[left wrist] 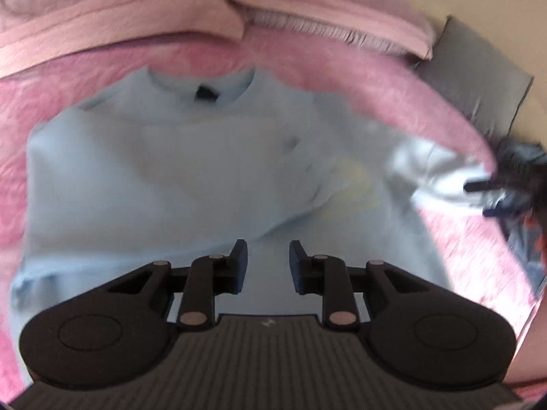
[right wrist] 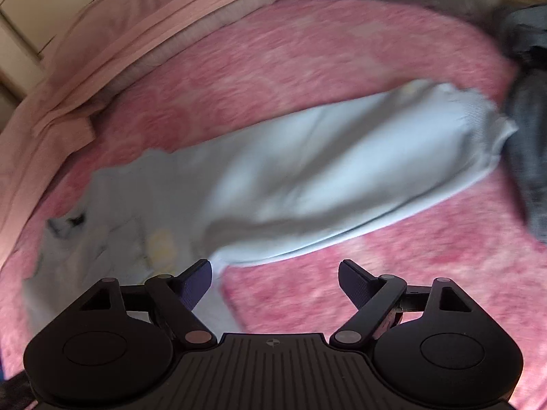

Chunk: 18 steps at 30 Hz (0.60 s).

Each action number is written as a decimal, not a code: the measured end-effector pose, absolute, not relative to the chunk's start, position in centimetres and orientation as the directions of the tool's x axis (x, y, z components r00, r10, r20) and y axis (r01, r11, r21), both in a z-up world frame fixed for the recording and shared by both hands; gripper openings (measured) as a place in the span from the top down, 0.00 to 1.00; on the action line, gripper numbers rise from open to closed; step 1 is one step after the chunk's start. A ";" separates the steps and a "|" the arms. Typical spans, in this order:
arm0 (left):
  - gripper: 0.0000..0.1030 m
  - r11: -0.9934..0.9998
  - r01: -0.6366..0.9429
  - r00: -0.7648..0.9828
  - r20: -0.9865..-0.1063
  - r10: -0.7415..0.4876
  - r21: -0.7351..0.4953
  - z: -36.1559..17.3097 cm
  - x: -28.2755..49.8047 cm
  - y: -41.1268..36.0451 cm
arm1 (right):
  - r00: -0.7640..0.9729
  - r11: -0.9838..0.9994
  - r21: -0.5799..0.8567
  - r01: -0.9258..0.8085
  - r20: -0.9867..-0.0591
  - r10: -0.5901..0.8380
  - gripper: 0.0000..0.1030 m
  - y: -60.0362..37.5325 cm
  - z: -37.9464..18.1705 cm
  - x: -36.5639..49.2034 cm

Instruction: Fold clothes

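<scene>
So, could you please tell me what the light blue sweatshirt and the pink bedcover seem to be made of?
The light blue sweatshirt looks like soft matte knit, probably cotton jersey: ribbed cuff, limp folds. The pink bedcover looks like matte quilted or textured fabric with a mottled surface; blur leaves it open.

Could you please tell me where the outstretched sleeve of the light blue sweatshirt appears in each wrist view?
Left wrist view: the sleeve is at the right edge, its cuff next to the right gripper.
Right wrist view: the sleeve crosses the centre, cuff at upper right beside dark grey clothing.
Shared landmark: the pink bedspread.
</scene>
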<state>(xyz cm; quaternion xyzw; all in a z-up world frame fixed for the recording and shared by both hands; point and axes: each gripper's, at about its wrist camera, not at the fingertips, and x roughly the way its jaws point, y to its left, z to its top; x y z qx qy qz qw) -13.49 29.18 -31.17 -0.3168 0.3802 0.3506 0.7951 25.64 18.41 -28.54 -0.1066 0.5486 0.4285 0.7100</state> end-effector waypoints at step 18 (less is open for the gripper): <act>0.79 0.351 -0.932 0.228 -0.902 0.368 -0.092 -35.5 -24.6 33.8 | -0.303 0.629 0.663 -0.406 -0.747 0.592 0.51 27.8 -38.4 19.8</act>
